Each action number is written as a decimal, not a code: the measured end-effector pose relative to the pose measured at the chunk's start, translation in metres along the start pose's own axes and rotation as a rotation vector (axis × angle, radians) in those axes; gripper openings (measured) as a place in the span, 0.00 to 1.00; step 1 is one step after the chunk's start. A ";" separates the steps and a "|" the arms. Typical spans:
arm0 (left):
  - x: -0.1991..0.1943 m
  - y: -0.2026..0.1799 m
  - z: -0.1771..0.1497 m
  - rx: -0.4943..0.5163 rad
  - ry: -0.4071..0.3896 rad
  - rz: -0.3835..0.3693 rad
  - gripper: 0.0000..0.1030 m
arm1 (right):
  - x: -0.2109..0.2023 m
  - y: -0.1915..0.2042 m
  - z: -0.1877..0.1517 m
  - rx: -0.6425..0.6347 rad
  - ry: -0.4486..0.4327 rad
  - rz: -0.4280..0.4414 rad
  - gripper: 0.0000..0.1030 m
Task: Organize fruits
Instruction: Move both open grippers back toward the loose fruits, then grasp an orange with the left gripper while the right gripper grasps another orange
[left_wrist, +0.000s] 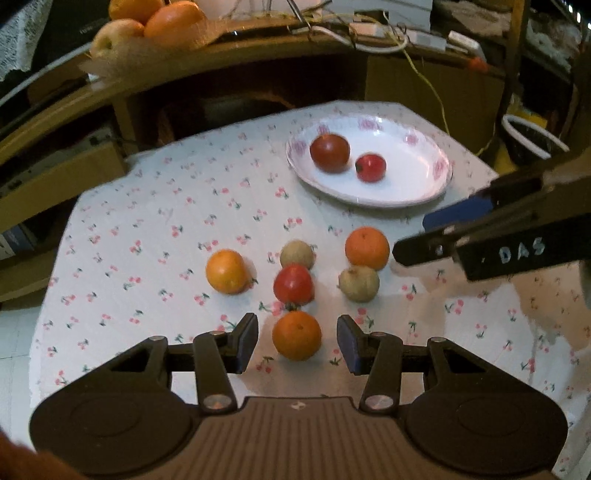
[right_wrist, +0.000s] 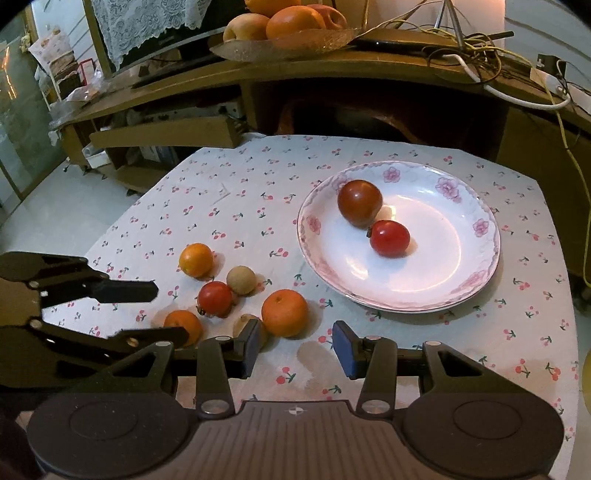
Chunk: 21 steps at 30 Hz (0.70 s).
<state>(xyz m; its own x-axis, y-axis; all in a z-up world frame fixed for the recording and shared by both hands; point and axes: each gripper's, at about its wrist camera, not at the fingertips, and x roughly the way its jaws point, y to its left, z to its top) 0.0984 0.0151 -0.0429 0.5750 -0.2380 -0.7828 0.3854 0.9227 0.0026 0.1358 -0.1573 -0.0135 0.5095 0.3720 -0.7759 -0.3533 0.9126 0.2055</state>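
Near the table's (left_wrist: 155, 206) front edge, on the cherry-print cloth, six loose fruits sit in a tight cluster. The white plate (left_wrist: 417, 195) toward the far right corner already carries a dark tomato (left_wrist: 330, 153) and a small red one (left_wrist: 371, 168).

Left tool (left_wrist: 297, 341): jaws apart, nothing gripped. The nearest orange (left_wrist: 296, 335) lies between the pads with a clear gap on both sides. Right tool (right_wrist: 293, 349): jaws apart and empty, only bare cloth between the pads. The orange just ahead of it (right_wrist: 284, 312) lies near its left pad; I cannot tell whether they touch.

In the cluster:
- Third orange (left_wrist: 226, 271), toward the left edge and a little apart from the rest.
- Red tomato (left_wrist: 293, 284), directly behind the nearest orange and almost touching it.
- Two dull tan round fruits (left_wrist: 297, 254) (left_wrist: 359, 283), kind unclear.

Handling, as a judgement:
- Oranges look firm and light, and the peel should give fair friction. Being round, they may roll if nudged off-centre.
- Take the nearest orange across its widest girth, pads level on opposite sides.
- The tomato looks smooth, thin-skinned and easily bruised, so it needs a gentle squeeze at mid-height, clear of the stem.
- Fruits sit close together. A pad coming down between the nearest orange and the tomato could shove the tomato.
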 end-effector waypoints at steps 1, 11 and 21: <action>0.003 0.000 -0.001 0.003 0.003 0.004 0.50 | 0.002 0.000 0.000 0.003 0.003 0.001 0.44; 0.005 0.000 -0.003 0.017 0.007 -0.018 0.35 | 0.014 -0.004 -0.002 0.015 0.022 0.011 0.44; 0.002 0.002 -0.001 0.008 0.010 -0.053 0.35 | 0.027 -0.003 0.003 0.077 0.004 0.030 0.44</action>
<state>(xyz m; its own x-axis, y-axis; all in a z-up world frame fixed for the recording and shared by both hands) 0.0990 0.0165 -0.0452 0.5463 -0.2832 -0.7883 0.4208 0.9065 -0.0340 0.1532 -0.1496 -0.0339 0.4965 0.3992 -0.7708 -0.3073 0.9113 0.2740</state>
